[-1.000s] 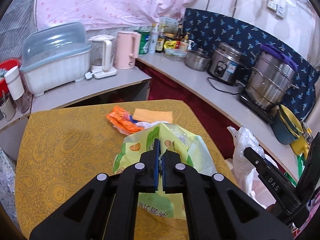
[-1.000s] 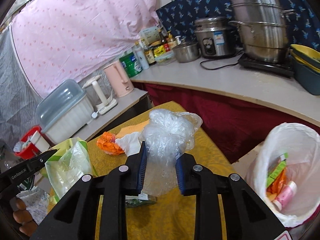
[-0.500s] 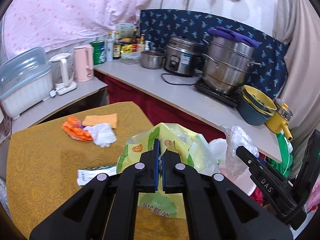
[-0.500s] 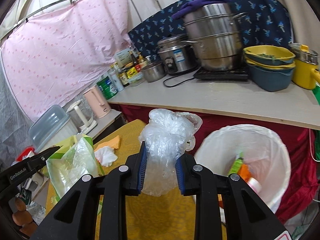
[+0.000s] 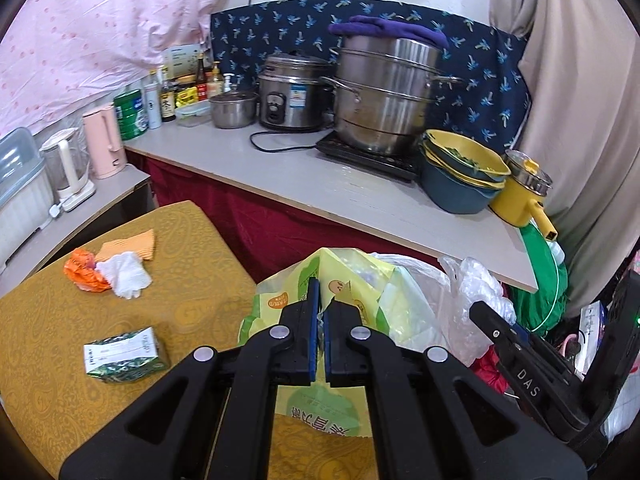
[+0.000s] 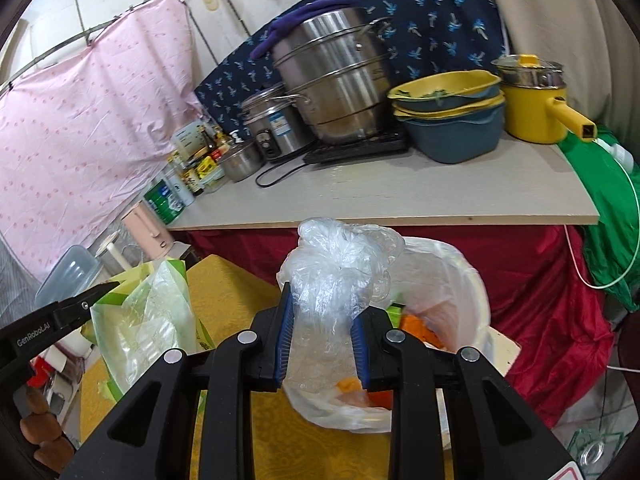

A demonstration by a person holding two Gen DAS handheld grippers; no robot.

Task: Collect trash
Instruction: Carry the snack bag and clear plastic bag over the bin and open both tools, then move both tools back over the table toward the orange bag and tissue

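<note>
white-lined bin (image 6: 476, 280) with orange scraps (image 6: 416, 326) inside

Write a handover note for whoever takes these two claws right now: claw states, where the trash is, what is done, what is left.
Left claw: shut on the green snack bag, held near the bin.
Right claw: shut on the crumpled clear plastic bag, held over the white-lined trash bin.
Done: some trash is already in the bin.
Left: release both bags into the bin, then fetch what remains on the yellow table: the orange wrapper, white tissue, orange cloth if it counts as trash, and green-and-white packet.
</note>
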